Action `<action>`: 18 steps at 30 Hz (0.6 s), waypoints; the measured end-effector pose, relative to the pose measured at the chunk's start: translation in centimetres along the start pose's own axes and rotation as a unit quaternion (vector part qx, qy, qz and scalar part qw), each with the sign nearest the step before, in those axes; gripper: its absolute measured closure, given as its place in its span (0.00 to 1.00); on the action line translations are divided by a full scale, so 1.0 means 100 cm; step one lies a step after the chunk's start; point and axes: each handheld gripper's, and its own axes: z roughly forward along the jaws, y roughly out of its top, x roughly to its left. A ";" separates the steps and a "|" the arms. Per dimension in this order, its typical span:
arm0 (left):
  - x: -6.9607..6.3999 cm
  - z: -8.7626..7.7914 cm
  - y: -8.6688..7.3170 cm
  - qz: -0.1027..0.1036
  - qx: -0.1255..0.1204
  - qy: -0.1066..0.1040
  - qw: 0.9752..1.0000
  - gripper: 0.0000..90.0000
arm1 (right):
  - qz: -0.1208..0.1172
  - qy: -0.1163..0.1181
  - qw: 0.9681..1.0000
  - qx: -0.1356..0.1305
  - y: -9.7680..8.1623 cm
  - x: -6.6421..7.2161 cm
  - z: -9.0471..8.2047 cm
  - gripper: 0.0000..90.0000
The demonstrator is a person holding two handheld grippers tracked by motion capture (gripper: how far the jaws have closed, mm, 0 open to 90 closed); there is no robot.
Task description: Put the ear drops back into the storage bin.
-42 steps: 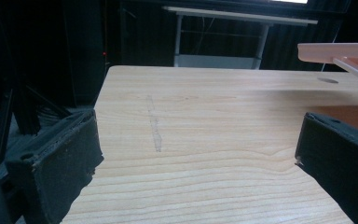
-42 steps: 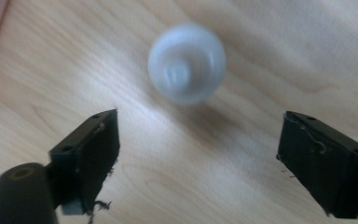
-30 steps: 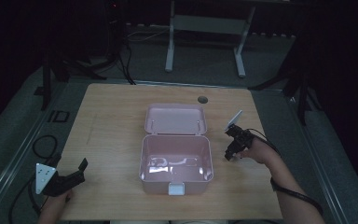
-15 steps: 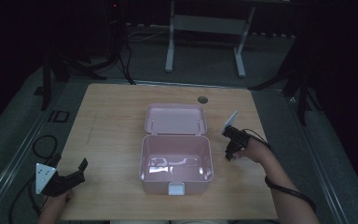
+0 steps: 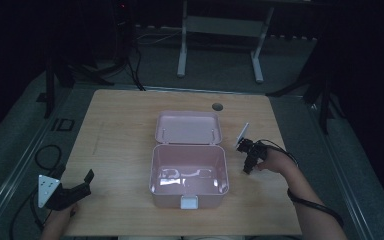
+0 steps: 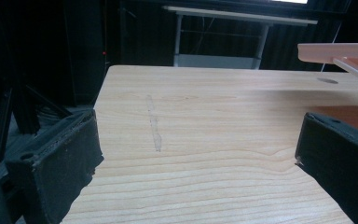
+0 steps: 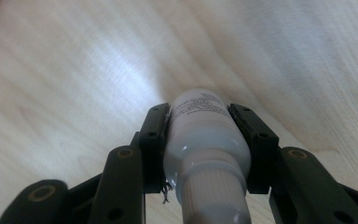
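Observation:
A white plastic bottle (image 7: 205, 135) with a ribbed cap lies just above the wooden table (image 5: 120, 130), and my right gripper (image 7: 199, 109) is shut on it, pads pressing both of its sides. Its jaws have just been closing on the bottle. From above, the right gripper (image 5: 247, 166) points down at the table just right of the open pink box (image 5: 152, 170). My left gripper (image 5: 82, 182) rests near the table's front left corner, jaws wide apart. In its own view the left gripper (image 6: 200, 154) has only bare wood between its jaws.
The pink box's lid (image 5: 187, 127) lies flat behind the box, and its edge (image 6: 340, 51) shows at the upper right of the left gripper view. A round cable hole (image 5: 217, 106) sits near the table's far edge. A white frame stands on the floor beyond.
The right gripper has shifted only slightly beside the box, and its jaws look closer together. The left gripper has not moved.

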 end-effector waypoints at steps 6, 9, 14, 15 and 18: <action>0.000 0.000 0.000 0.000 -0.001 -0.001 1.000 0.00 | -0.047 0.004 0.999 0.003 -0.006 0.009 -0.002 0.66; 0.000 0.000 0.000 0.000 -0.001 -0.001 1.000 0.00 | -0.064 0.003 0.998 0.002 -0.008 0.011 -0.003 0.66; 0.000 0.000 0.000 0.000 -0.001 -0.001 1.000 0.00 | -0.143 0.007 0.990 -0.014 -0.020 0.020 -0.009 0.66; 0.000 0.000 0.000 0.000 -0.001 -0.001 1.000 0.00 | -0.158 0.006 0.987 -0.016 -0.021 0.022 -0.009 0.66; 0.000 0.000 0.000 0.000 -0.001 -0.001 1.000 0.00 | -0.215 0.000 0.976 -0.030 -0.028 0.029 -0.011 0.66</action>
